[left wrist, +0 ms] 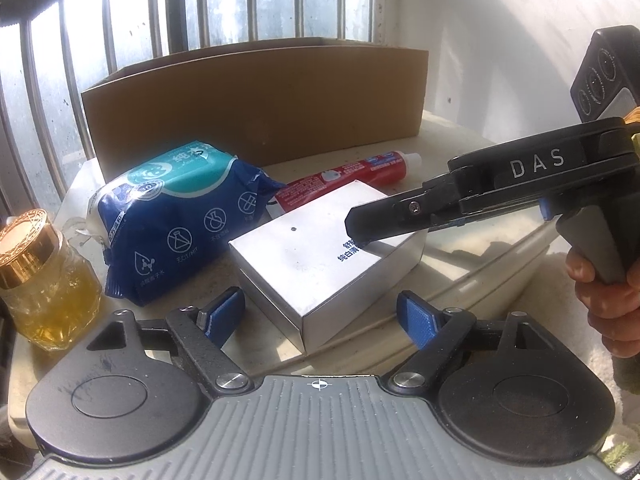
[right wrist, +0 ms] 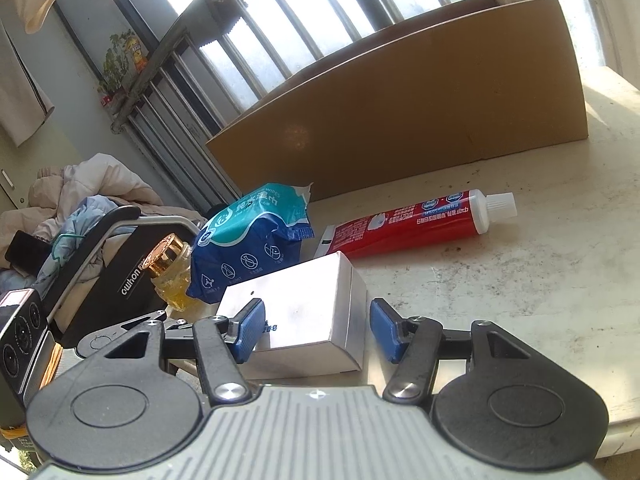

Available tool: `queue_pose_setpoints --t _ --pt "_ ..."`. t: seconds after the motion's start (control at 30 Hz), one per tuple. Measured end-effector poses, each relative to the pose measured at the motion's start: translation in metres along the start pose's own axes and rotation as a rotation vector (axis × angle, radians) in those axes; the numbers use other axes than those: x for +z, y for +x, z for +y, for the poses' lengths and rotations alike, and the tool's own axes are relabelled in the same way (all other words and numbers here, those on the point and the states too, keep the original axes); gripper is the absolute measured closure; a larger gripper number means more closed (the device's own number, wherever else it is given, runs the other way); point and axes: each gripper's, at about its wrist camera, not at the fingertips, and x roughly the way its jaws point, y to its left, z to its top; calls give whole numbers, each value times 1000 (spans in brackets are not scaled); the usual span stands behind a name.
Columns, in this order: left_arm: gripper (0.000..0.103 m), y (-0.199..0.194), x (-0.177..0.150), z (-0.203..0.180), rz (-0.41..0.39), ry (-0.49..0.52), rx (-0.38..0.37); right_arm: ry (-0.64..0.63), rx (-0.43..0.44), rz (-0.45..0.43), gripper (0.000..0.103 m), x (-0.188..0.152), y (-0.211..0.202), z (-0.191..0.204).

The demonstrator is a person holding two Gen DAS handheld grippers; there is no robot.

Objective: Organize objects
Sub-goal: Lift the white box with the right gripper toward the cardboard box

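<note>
A silver rectangular box (left wrist: pixel 312 256) (right wrist: pixel 304 312) lies on the pale tabletop. My left gripper (left wrist: pixel 320 316) is open, and the box's near corner sits between its blue pads without touching either. My right gripper (right wrist: pixel 318 330) comes in from the right in the left wrist view. Its fingertip (left wrist: pixel 360 228) lies over the box's top face by the blue print. In the right wrist view its left pad overlaps the top face, while a thin gap separates its right pad from the box's side. Behind the box lie a blue wipes pack (left wrist: pixel 172 220) (right wrist: pixel 244 248) and a red toothpaste tube (left wrist: pixel 348 176) (right wrist: pixel 420 220).
An open brown cardboard box (left wrist: pixel 256 108) (right wrist: pixel 400 120) stands at the back before a barred window. A glass jar (left wrist: pixel 44 276) (right wrist: pixel 172 272) of yellow liquid with a gold lid stands far left by the table edge. A hand (left wrist: pixel 608 292) grips the right handle. Bare tabletop (right wrist: pixel 520 300) lies right.
</note>
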Motion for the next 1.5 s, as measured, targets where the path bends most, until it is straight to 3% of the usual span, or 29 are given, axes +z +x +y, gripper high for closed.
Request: queue_pose_setpoints --t 0.3,0.67,1.2,1.5 --pt "30 -1 -1 3 -26 -16 13 22 12 -15 42 -5 1 0" --pt "22 2 1 3 -6 -1 -4 25 0 -36 42 -11 -3 3" --pt "24 1 4 -9 -13 13 -24 28 -53 -58 41 -17 -17 3" --pt "23 3 0 -13 8 44 -2 78 -20 -60 42 -21 -20 -4"
